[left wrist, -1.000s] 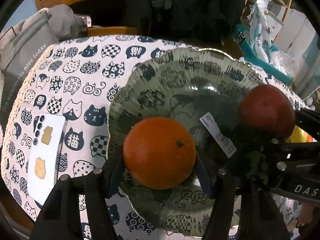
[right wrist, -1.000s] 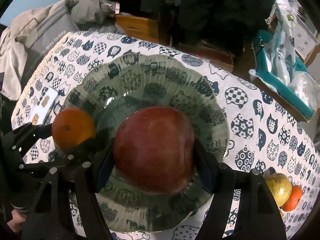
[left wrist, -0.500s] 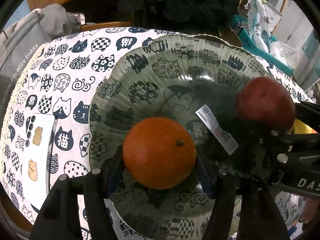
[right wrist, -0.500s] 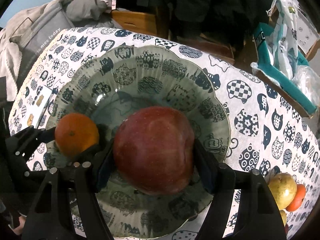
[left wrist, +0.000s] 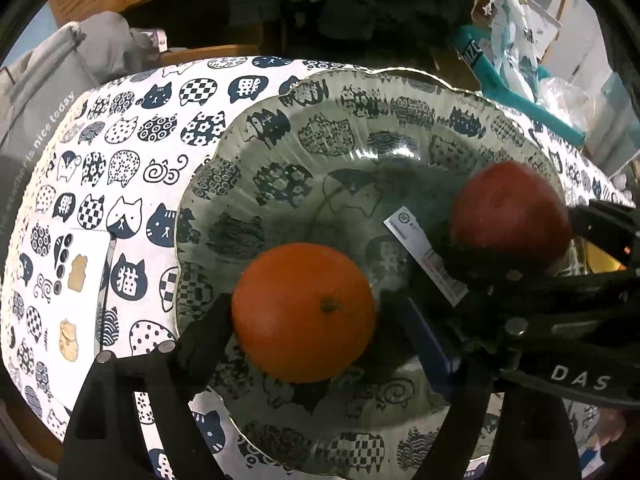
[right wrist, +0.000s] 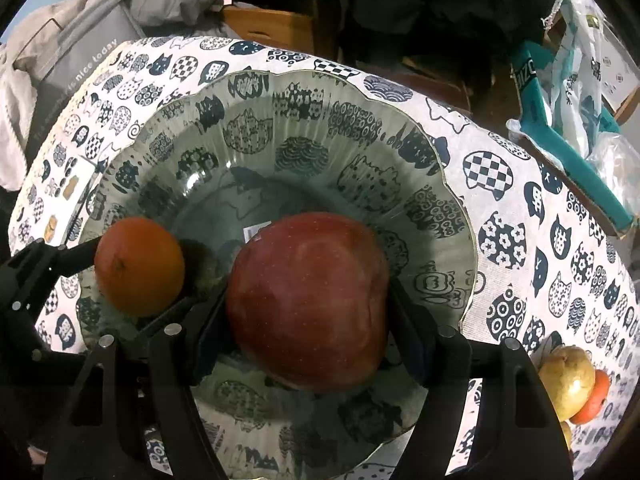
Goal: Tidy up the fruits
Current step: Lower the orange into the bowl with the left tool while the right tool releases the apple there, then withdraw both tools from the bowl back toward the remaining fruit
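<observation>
The grey bag [left wrist: 38, 120] beside the surface [left wrist: 132, 152] carries the words "nice today"; the right hand-held gripper [left wrist: 516, 256] shows the letters "DAS" on its body in the left view; a white barcode label [left wrist: 424, 256] lies in the glass bowl [left wrist: 360, 128], but its print is too small to read; a teal box [right wrist: 560, 92] behind has writing which I cannot make out.

The left hand-held gripper [left wrist: 304, 320] is opened about as wide as the orange [left wrist: 304, 312]; its left finger touches the fruit, its right blue pad stands just beside it; the orange sits low over the bowl's near side.

The right hand-held gripper holds the red apple [right wrist: 308, 300] between both pads, over the bowl's middle.

A yellow-green fruit [right wrist: 566, 380] and a smaller orange one [right wrist: 596, 396] lie on the surface, to the right of the bowl.
</observation>
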Available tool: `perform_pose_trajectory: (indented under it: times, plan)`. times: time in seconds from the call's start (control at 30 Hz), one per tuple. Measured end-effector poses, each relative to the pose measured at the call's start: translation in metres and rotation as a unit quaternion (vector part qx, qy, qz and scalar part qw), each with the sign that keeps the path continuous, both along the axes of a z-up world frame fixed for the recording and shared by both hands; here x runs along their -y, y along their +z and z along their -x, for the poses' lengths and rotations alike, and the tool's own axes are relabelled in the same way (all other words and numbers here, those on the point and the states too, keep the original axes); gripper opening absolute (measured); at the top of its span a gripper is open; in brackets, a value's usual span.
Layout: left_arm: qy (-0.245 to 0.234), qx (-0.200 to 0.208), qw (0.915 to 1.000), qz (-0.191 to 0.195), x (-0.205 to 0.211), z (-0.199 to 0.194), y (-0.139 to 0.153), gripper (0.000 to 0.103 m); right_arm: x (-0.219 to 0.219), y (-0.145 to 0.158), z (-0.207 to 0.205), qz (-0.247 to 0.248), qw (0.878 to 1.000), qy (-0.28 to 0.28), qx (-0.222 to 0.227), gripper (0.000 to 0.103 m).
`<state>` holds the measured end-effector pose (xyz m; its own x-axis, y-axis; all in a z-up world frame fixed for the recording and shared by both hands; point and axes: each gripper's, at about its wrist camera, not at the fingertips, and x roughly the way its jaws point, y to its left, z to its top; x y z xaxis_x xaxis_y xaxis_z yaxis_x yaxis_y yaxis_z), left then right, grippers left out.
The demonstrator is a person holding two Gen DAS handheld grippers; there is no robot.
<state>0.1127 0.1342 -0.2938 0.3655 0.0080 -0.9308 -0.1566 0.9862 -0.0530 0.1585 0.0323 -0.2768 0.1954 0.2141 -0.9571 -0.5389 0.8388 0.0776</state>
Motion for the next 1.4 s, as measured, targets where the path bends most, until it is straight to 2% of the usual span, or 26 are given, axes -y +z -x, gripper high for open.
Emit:
perform_pose_trajectory:
  times: [0.33,0.57,0.63,0.73,0.8,0.9,1.17,1.4]
  plan:
    - [0.007,0.004,0.9999,0.009,-0.004,0.006,0.009,0.086,0.003,0.003,-0.002,-0.021,1.0,-0.009,-0.013,0.074]
    - [0.013,0.013,0.9997,0.018,-0.005,0.009,0.02,0.086,0.008,0.012,0.0,-0.061,0.998,-0.017,-0.01,0.074]
    - [0.011,0.017,0.9996,0.018,-0.004,0.01,0.024,0.086,0.009,0.023,-0.001,-0.082,0.996,-0.018,0.001,0.075]
    - [0.012,0.019,0.9997,0.002,-0.003,0.014,0.032,0.086,0.009,0.037,-0.002,-0.085,0.996,-0.021,0.013,0.075]
    - [0.01,0.033,0.9993,0.013,-0.003,0.019,0.038,0.086,0.013,0.048,-0.003,-0.089,0.995,-0.033,0.024,0.074]
    - [0.012,0.037,0.9992,0.003,-0.001,0.023,0.049,0.086,0.02,0.065,-0.003,-0.088,0.994,-0.045,0.041,0.074]
    - [0.02,0.096,0.995,0.017,-0.002,0.044,0.104,0.086,0.047,0.132,0.012,-0.072,0.987,-0.073,0.124,0.074]
    - [0.019,0.149,0.9882,0.026,0.003,0.065,0.152,0.088,0.082,0.2,0.05,-0.07,0.97,-0.085,0.215,0.074]
